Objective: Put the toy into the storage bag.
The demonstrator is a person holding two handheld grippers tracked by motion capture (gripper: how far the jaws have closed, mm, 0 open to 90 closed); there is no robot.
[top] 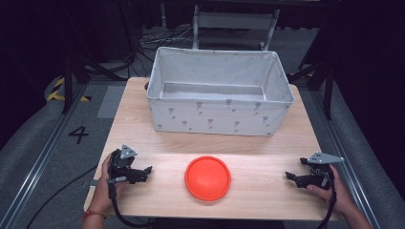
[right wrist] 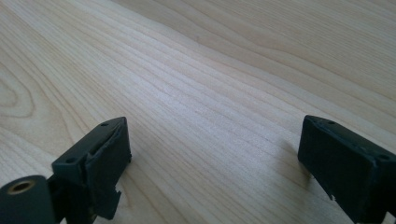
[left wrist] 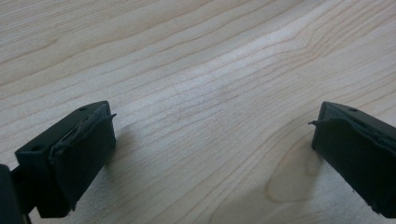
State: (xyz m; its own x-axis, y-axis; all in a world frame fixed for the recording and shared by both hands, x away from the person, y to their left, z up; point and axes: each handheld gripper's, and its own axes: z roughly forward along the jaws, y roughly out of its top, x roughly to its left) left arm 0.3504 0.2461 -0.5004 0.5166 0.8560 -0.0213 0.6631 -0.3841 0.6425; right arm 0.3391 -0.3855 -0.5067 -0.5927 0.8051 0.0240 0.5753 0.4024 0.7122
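Here we are over the wooden desk [top: 143,124], and right in the middle of its near half lies the orange disc [top: 208,177], flat on the wood, round and bright, with nothing touching it. To its left sits the left gripper [top: 145,172], low at the desk surface with its fingers pointing in toward the disc, near it but clearly apart. Over on the other side, the right gripper [top: 290,177] mirrors it, fingers aimed back at the disc from the right, a little farther off. So the disc lies between the two, both hands holding their tools at the desk's near edge. In the left gripper view, the left gripper [left wrist: 212,135] has its fingers [left wrist: 79,154] spread wide, bare wood grain between them, nothing held. The right gripper view tells the same story: the right gripper [right wrist: 215,149] with fingers [right wrist: 100,163] standing far apart over plain wood, empty. Behind the disc, toward the far side of the desk, stands the grey fabric box [top: 215,114], open at the top, well apart from the disc and from both grippers.
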